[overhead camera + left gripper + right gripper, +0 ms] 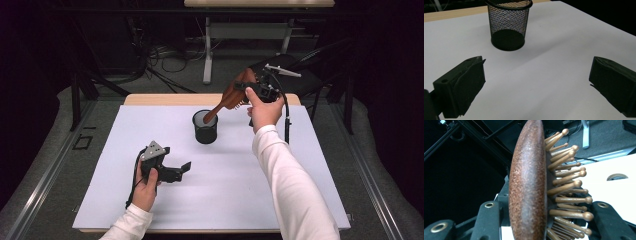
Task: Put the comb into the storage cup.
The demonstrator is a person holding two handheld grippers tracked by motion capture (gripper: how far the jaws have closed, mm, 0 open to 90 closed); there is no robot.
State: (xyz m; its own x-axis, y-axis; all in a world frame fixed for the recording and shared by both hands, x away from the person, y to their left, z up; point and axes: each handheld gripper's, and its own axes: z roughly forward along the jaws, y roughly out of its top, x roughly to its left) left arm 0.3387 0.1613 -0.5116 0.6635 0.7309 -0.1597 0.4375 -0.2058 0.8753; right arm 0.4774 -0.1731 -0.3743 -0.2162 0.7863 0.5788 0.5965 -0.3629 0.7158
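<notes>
Your left tongs (176, 171) sit low over the white desk (100, 200), jaws wide apart w/ nothing between them, aimed toward the black mesh cup (205, 127) mid-desk.

Right of the cup, your right tongs (252, 90) are clamped on the head of the wooden hairbrush (231, 96). It's held up in the air, tilted, w/ its handle end at the cup's rim; can't tell if the tip is inside yet.

Handling, as I judge it: brush is rigid, light, smooth on the back so it could slip or pivot in the grip. Pins look thin and could snap if squeezed. Best hold is across the solid body or on the handle, not on the pins.

Views: the high view gives you brush-to-cup geometry. Left gripper view shows the cup's mesh and dark base (508, 40) up close. Right gripper view shows the brush's speckled back (527, 182) against one jaw and the ball-tipped pins (571, 195) toward the other.
</notes>
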